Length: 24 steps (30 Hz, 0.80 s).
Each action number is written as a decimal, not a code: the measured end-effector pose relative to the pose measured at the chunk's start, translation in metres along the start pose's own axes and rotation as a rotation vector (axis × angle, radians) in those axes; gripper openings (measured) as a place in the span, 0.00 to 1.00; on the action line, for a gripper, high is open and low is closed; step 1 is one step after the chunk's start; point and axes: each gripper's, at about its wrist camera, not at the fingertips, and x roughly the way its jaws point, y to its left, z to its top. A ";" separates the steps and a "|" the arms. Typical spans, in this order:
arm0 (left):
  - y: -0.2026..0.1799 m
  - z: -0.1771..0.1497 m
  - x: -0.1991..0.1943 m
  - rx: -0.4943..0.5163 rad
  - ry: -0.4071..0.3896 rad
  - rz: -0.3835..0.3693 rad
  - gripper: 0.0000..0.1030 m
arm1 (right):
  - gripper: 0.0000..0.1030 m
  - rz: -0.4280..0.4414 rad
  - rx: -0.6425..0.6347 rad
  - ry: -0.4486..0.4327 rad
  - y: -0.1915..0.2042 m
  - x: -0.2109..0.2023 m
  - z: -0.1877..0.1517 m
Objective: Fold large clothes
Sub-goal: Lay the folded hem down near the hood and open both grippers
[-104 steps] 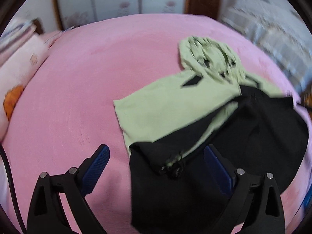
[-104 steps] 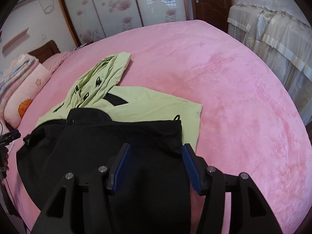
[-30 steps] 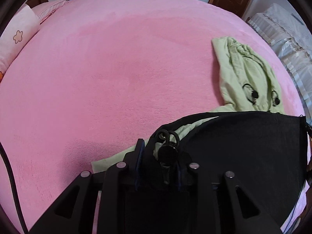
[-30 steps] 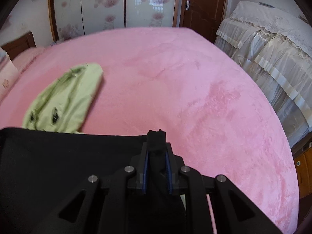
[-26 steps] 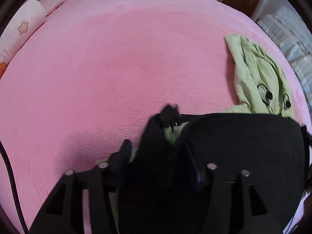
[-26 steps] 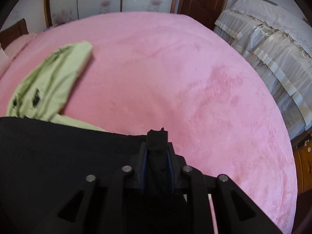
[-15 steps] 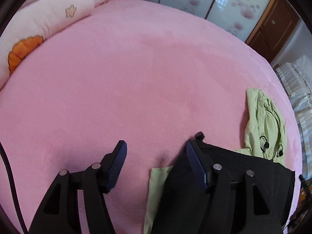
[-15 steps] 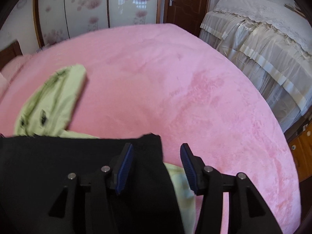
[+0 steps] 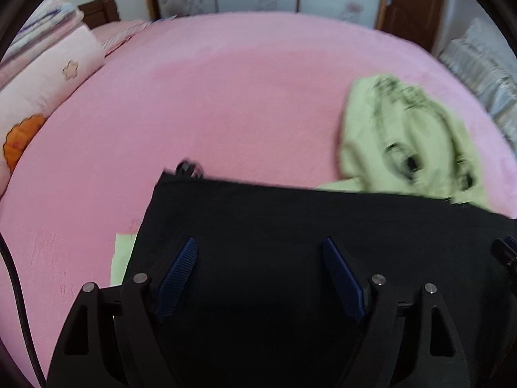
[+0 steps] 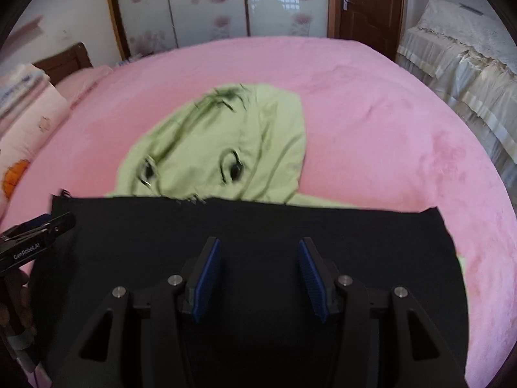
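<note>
Both grippers' fingers gape empty — left gripper (image 9: 258,274) opening, right gripper (image 10: 258,274) parted — above the black fold (image 10: 258,226); green hood (image 10: 226,148) beyond, pillow (image 9: 42,90) left.

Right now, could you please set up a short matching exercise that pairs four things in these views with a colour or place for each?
Things:
1. hood
2. folded body panel
3. bed cover
4. pillow

Descriptions:
A. black, lying flat under both open grippers
B. pink, spread beneath the garment
C. pale green, sticking out beyond the black fold
D. pale pink with an orange print, at the bed's left edge

Pairs: 1-C, 2-A, 3-B, 4-D
</note>
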 end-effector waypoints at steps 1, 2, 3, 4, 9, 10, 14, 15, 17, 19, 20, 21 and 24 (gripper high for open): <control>0.008 -0.002 0.007 -0.027 0.008 -0.010 0.81 | 0.49 -0.025 0.005 0.016 -0.007 0.009 -0.002; 0.018 -0.002 0.009 -0.045 0.003 -0.017 0.81 | 0.48 -0.053 0.024 0.018 -0.021 0.015 -0.003; 0.024 -0.003 0.009 -0.053 -0.008 -0.004 0.81 | 0.47 -0.069 0.041 0.011 -0.034 0.016 -0.004; 0.031 -0.004 0.009 -0.053 -0.017 0.031 0.84 | 0.47 -0.104 0.059 0.003 -0.051 0.016 -0.004; 0.061 -0.007 0.016 -0.114 0.003 0.019 0.87 | 0.48 -0.262 0.194 0.028 -0.140 0.016 -0.011; 0.067 -0.008 0.015 -0.128 0.006 0.013 0.87 | 0.48 -0.280 0.229 0.035 -0.155 0.015 -0.014; 0.060 -0.007 0.002 -0.118 0.023 0.029 0.86 | 0.48 -0.222 0.331 0.035 -0.183 -0.012 -0.024; 0.060 -0.007 -0.003 -0.126 0.023 0.024 0.86 | 0.48 -0.205 0.326 0.025 -0.178 -0.022 -0.026; 0.051 -0.020 -0.030 -0.146 -0.004 -0.021 0.86 | 0.48 -0.136 0.308 -0.013 -0.163 -0.047 -0.031; 0.041 -0.033 -0.062 -0.158 -0.036 -0.051 0.86 | 0.50 -0.049 0.279 -0.058 -0.137 -0.073 -0.040; 0.034 -0.045 -0.080 -0.165 -0.048 -0.075 0.86 | 0.50 -0.003 0.259 -0.074 -0.116 -0.087 -0.048; 0.026 -0.055 -0.092 -0.165 -0.050 -0.103 0.87 | 0.50 0.038 0.244 -0.081 -0.100 -0.096 -0.055; 0.010 -0.084 -0.115 -0.159 -0.042 -0.151 0.87 | 0.50 0.178 0.194 -0.072 -0.045 -0.115 -0.080</control>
